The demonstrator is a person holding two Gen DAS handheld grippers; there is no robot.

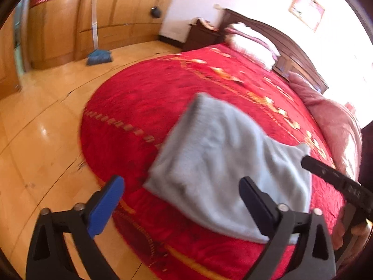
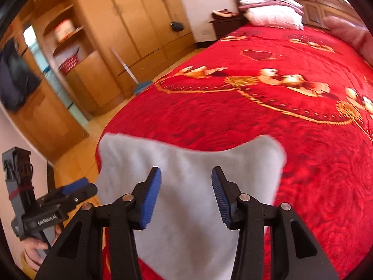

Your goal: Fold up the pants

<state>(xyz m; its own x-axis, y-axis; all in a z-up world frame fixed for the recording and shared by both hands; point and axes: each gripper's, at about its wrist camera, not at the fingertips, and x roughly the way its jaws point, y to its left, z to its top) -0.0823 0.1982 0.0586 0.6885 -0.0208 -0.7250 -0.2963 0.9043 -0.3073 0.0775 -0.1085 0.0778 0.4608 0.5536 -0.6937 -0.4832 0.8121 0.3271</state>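
Note:
The light grey-blue pants (image 1: 216,158) lie folded into a compact rectangle near the foot corner of the red bed (image 1: 163,93). They also show in the right wrist view (image 2: 186,182). My left gripper (image 1: 180,200) is open and empty, hovering just short of the pants' near edge. My right gripper (image 2: 186,196) is open and empty, above the folded pants. The left gripper shows at the lower left of the right wrist view (image 2: 77,187), beside the bed. The right gripper's black body (image 1: 335,179) shows at the right of the left wrist view.
The red bedspread (image 2: 279,116) with gold pattern covers the bed. White pillows (image 2: 272,11) and a pink pillow (image 1: 335,126) lie at the dark headboard. Wooden floor (image 1: 42,140), wardrobes (image 2: 130,23), a blue broom (image 1: 99,56) and a nightstand (image 2: 225,23) stand to the left.

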